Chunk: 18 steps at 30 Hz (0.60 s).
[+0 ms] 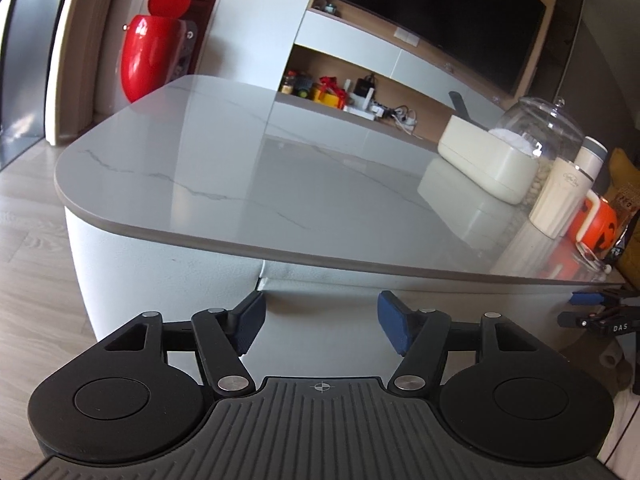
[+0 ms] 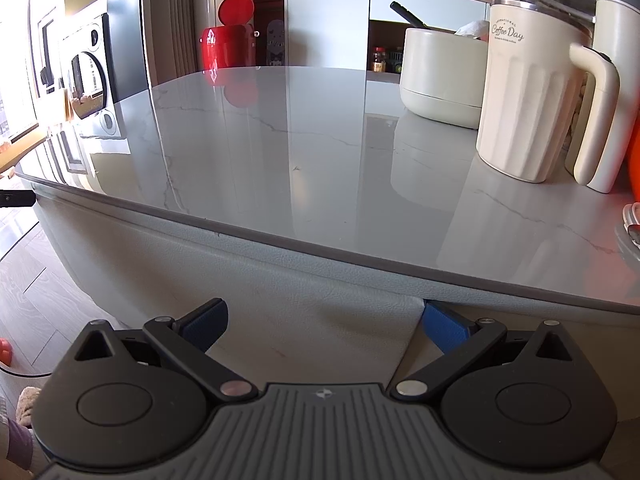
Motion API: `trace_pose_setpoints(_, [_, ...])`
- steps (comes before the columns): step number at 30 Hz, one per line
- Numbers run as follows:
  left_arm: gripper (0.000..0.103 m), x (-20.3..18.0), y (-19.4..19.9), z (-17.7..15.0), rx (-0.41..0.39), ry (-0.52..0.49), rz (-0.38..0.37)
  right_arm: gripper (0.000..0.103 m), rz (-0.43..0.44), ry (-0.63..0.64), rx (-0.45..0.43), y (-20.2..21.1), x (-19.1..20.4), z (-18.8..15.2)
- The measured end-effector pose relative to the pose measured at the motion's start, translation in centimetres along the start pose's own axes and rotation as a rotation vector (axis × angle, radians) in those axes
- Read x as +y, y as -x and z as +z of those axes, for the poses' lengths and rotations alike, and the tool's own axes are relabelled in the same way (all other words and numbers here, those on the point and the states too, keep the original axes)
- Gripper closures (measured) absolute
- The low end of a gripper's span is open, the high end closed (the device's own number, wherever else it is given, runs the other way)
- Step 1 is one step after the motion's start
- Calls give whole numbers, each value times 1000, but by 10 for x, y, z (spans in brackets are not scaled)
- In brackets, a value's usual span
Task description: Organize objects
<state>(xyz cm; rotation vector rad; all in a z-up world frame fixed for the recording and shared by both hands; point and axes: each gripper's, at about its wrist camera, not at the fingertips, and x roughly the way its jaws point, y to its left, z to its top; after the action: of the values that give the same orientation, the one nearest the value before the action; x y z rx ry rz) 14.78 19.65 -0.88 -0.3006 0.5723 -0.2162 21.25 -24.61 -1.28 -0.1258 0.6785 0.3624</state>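
Observation:
A cream ribbed "Coffee Day" cup (image 2: pixel 524 92) stands on the grey marble table (image 2: pixel 280 152) at the right; it also shows in the left wrist view (image 1: pixel 556 200). Behind it are a cream tub (image 2: pixel 440 76), a glass jar with a lid (image 1: pixel 544 128) and a cream flask with a handle (image 2: pixel 608 80). An orange pumpkin cup (image 1: pixel 596 224) sits at the far right. My left gripper (image 1: pixel 320 324) is open and empty, below the table's front edge. My right gripper (image 2: pixel 324 326) is open and empty, also below the edge.
A red bin (image 1: pixel 148 56) stands beyond the table's far left corner. A TV wall unit with shelves of small items (image 1: pixel 340 92) is behind. The right gripper's tip shows at the left wrist view's right edge (image 1: pixel 592 308). Wood floor lies to the left.

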Motion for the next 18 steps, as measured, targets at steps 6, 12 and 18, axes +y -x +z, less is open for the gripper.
trace_pose_setpoints(6, [41,8,8,4,-65,56,50,0,1,-1,-1,0,-1,1])
trace_pose_setpoints(12, [19,-3,3,6,-52,30,49,0,2,0,-1,0,0,1])
trace_pose_setpoints(18, [10,-11,-5,5,-32,42,30,0,-5,8,-1,1,1,0])
